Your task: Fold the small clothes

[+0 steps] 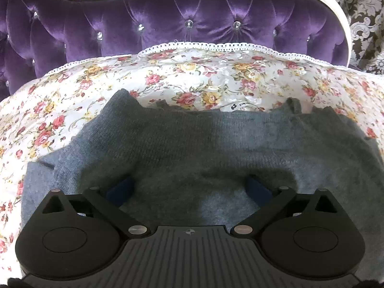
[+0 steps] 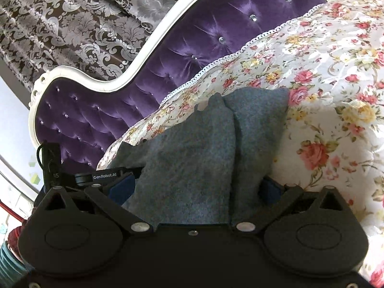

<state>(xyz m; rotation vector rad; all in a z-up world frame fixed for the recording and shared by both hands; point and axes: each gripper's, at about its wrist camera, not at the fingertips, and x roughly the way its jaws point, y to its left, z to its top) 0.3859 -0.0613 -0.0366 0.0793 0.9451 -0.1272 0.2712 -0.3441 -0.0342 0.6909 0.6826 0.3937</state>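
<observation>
Now both grippers, left gripper [image 1: 189, 187] and right gripper [image 2: 196, 187], were spread wide over the gray sweater [image 1: 192, 144] on the flowery bed cover [image 1: 192, 76].

Sweater [image 1: 192, 148] lies on the bedspread [image 1: 72, 100] of the bed. Headboard [image 1: 168, 24] stands behind the bedspread; curtain [image 2: 72, 19] hangs behind the headboard. Left gripper [image 1: 189, 187] and right gripper [image 2: 196, 187] sit over the sweater's near edge, fingers spread wide.
</observation>
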